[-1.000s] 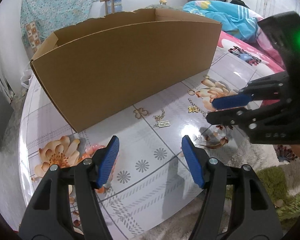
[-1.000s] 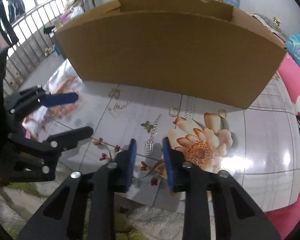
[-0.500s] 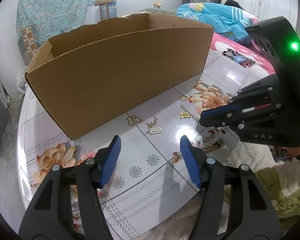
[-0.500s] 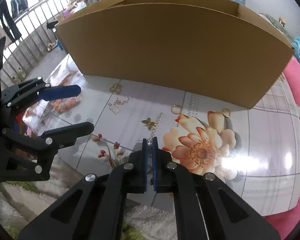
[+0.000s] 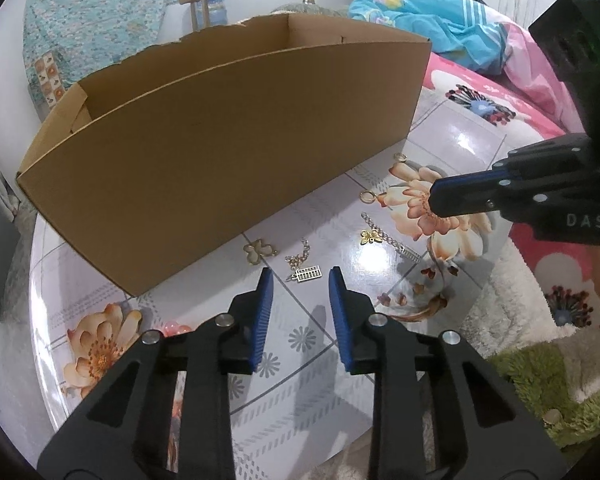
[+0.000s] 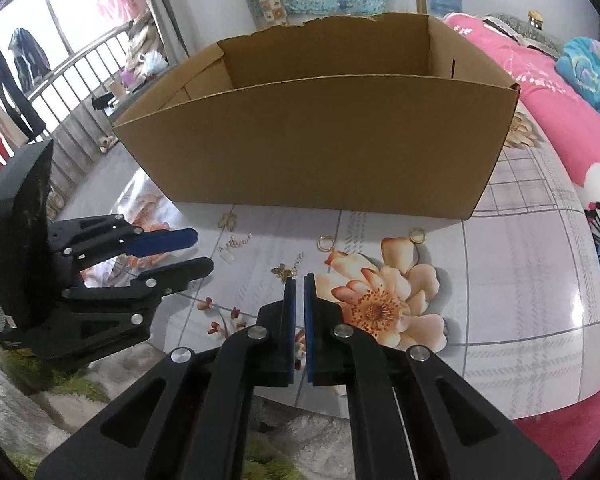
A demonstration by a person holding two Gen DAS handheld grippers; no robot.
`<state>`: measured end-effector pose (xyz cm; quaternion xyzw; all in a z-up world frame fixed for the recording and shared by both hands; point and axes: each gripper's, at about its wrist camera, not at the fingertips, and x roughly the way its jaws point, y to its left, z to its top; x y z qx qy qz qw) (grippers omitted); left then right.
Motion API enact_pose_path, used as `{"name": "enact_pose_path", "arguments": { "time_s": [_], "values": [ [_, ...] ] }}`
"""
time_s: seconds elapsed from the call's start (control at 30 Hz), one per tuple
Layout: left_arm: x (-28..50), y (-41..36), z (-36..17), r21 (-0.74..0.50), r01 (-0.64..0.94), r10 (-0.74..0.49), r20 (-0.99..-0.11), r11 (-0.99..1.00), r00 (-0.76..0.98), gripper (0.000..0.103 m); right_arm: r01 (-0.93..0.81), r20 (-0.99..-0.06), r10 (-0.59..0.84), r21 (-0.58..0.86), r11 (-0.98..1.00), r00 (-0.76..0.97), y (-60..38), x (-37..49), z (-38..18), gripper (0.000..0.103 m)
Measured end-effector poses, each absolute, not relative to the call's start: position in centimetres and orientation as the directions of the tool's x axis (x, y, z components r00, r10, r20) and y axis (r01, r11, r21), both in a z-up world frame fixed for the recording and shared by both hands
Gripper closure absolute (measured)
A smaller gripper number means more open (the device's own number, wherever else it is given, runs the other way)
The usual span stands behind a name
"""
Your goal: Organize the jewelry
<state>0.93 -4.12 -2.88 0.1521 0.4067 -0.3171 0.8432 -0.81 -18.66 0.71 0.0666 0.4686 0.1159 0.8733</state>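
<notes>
Several pieces of jewelry lie on the floral table (image 5: 300, 360) in front of an open cardboard box (image 5: 220, 140). My left gripper (image 5: 300, 280) hovers low over a silver chain with an abacus pendant (image 5: 308, 274). Its jaws are closing, the pendant lies just past the blue fingertips (image 5: 266, 284), and the pads do not touch it. A gold butterfly chain (image 5: 370, 236) lies flat to the right. My right gripper (image 6: 299, 280) is shut and raised above that butterfly chain (image 6: 282, 270), with nothing seen between its pads. The left gripper (image 6: 204, 251) shows from the side in the right wrist view.
A gold clover charm (image 5: 260, 250) and two gold rings (image 5: 367, 197) (image 5: 400, 157) lie near the box wall. The box (image 6: 320, 140) stands close behind the jewelry. The table's round edge drops to a shaggy rug (image 5: 540, 380). A pink bed (image 6: 560, 120) is on the right.
My left jaws have narrowed around the abacus pendant. My right gripper went from partly open to shut over the butterfly chain's end, then lifted; the chain still lies on the table.
</notes>
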Motion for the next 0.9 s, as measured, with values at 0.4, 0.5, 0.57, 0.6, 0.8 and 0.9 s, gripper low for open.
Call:
{"name": "enact_pose_path", "arguments": {
  "time_s": [0.4, 0.5, 0.57, 0.6, 0.8, 0.9],
  "values": [
    [2.2, -5.4, -3.6, 0.020, 0.654, -0.363, -0.819, 0.756, 0.444, 0.079, -0.164, -0.807, 0.305, 0.258, 0.952, 0.506, -17.3, -1.0, -0.7, 0.098],
    [2.7, -5.5, -3.9, 0.004, 0.647, -0.359, -0.829, 0.763, 0.429, 0.079, -0.159, -0.804, 0.309, 0.265, 0.951, 0.508, -17.1, -0.6, -0.9, 0.098],
    [2.9, -5.6, -3.9, -0.002, 0.647, -0.364, -0.828, 0.763, 0.427, 0.079, -0.157, -0.802, 0.312, 0.269, 0.950, 0.509, -17.2, -0.5, -1.0, 0.098],
    [3.0, -5.8, -4.0, 0.002, 0.647, -0.363, -0.827, 0.762, 0.430, 0.079, -0.156, -0.802, 0.313, 0.271, 0.950, 0.509, -17.2, -0.5, -1.0, 0.098],
    [2.8, -6.1, -4.0, 0.014, 0.659, -0.365, -0.823, 0.752, 0.435, 0.089, -0.152, -0.797, 0.316, 0.278, 0.949, 0.515, -17.5, -0.7, -1.1, 0.098],
    [2.4, -6.0, -4.0, 0.018, 0.672, -0.372, -0.822, 0.740, 0.432, 0.089, -0.150, -0.795, 0.315, 0.279, 0.949, 0.518, -17.7, -0.8, -1.1, 0.098]
  ]
}}
